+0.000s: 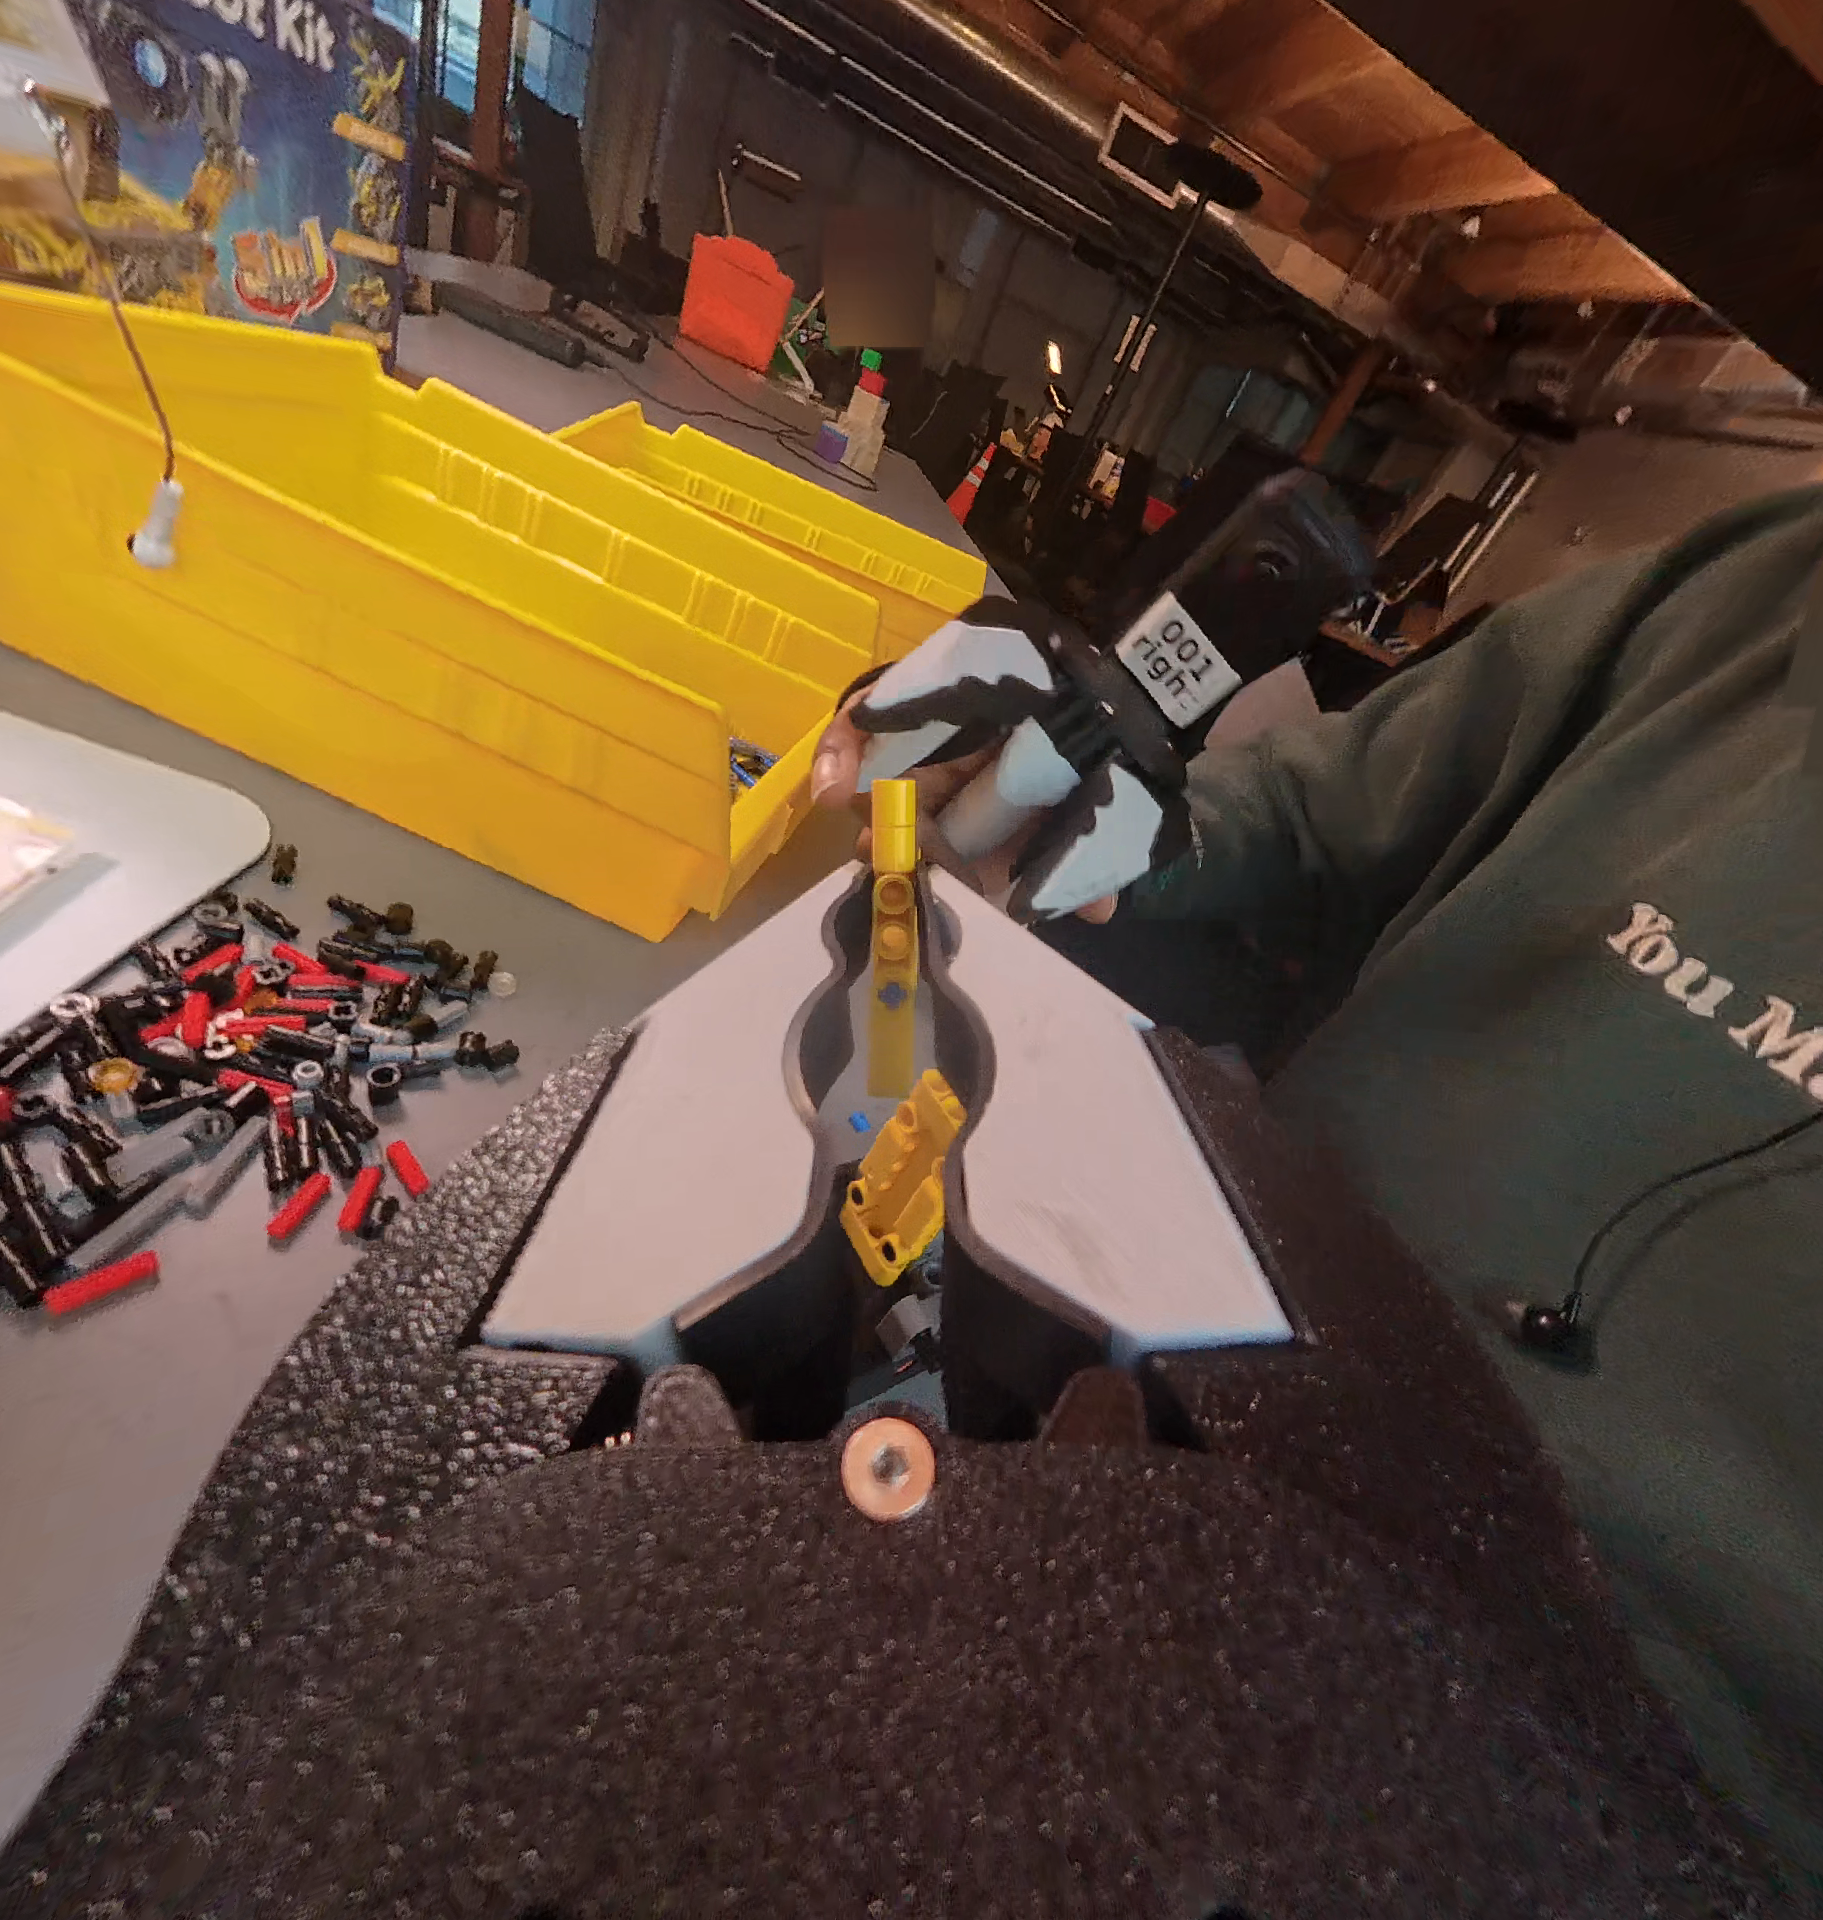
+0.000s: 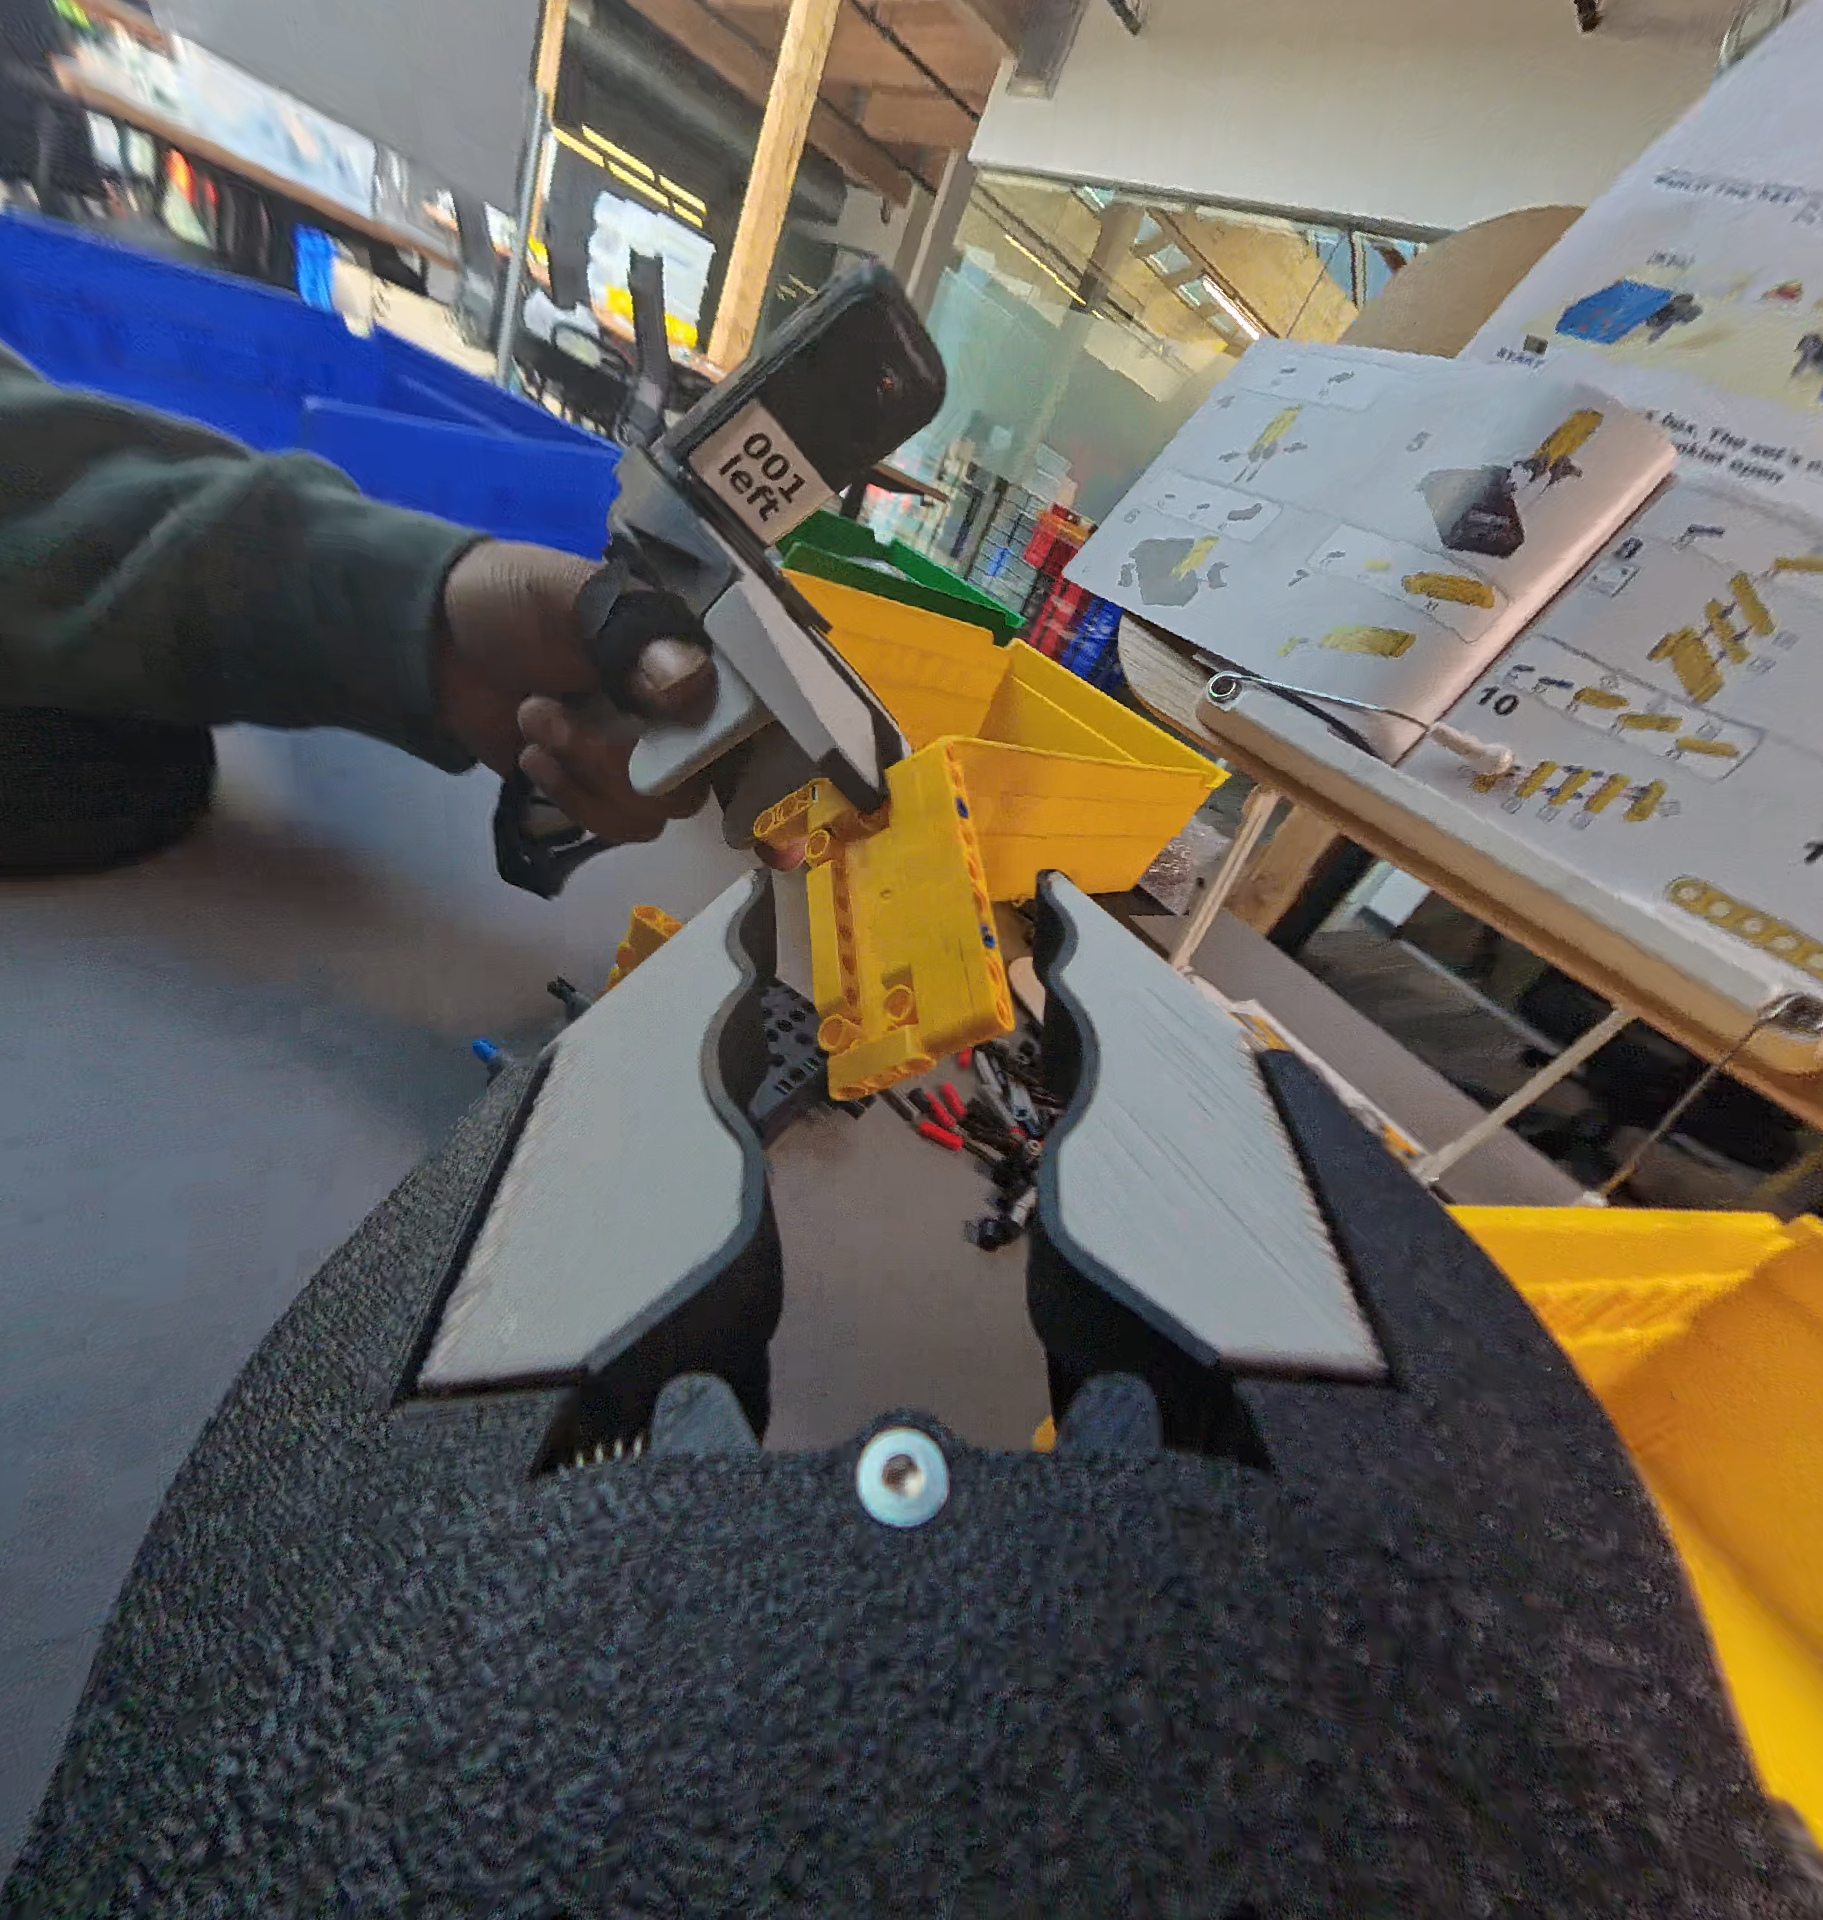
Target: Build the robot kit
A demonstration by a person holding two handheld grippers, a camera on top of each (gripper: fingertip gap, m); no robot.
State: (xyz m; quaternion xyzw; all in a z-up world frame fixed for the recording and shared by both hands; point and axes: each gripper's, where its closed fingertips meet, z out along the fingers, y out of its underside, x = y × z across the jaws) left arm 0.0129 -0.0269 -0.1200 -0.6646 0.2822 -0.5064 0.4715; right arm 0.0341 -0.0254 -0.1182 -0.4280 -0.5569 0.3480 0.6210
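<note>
Your left gripper (image 1: 891, 883) is clamped on a yellow brick assembly (image 2: 902, 935), gripped by its upper edge so the body hangs free above the grey table (image 2: 159, 1039). Your right gripper (image 2: 896, 894) stands wide and empty, its fingers flanking the assembly without touching, which leaves the panel face accessible. Loose black and red pins (image 1: 232, 1060) lie in a heap just below. Yellow bins (image 1: 419, 623) sit beside, and the instruction booklet (image 2: 1509, 582) is propped facing you.
</note>
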